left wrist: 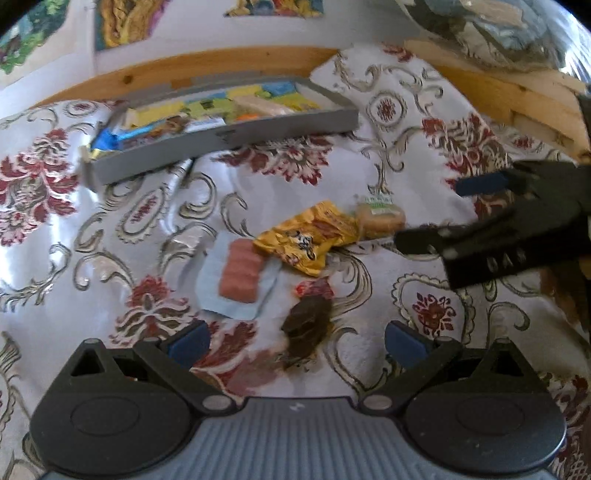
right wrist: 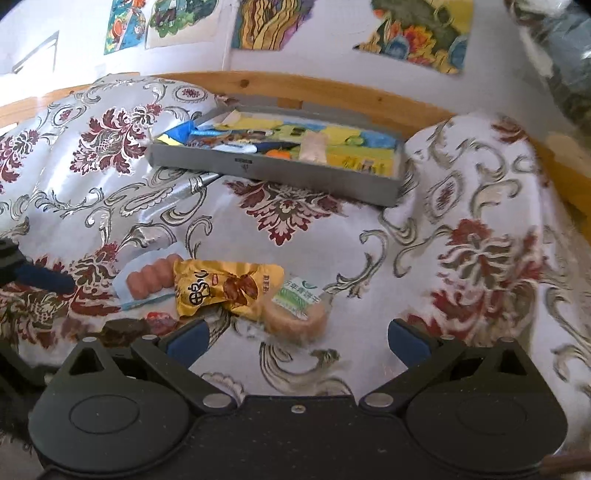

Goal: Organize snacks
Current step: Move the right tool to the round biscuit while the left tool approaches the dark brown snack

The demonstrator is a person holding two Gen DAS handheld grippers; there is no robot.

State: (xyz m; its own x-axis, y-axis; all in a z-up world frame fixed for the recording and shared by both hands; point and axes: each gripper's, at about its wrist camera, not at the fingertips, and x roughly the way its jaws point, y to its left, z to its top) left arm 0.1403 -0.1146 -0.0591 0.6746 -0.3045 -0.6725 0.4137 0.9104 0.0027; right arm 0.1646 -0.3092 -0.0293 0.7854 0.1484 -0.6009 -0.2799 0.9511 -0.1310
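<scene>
Lying on a flowered cloth over a surface whose kind I cannot tell, four loose snacks cluster around a yellow snack packet. Touching that packet on one side is a pink sausage pack in clear wrapping; touching it on the opposite side is a round biscuit pack with a green and white label. A dark brown snack with a red end lies just beside the yellow packet, on its edge nearest the left wrist camera.

Well beyond the yellow packet, toward a wooden rail, sits a grey tray already full of mixed wrappers in blue, yellow and green.

The left gripper has its blue-padded fingers spread wide, empty, with the dark brown snack lying between them. The right gripper also has its fingers spread and holds nothing; the biscuit pack lies just ahead, between them. In the left wrist view the right gripper reaches in near the biscuit pack, blurred.

Colourful pictures hang on the white wall beyond the tray.
</scene>
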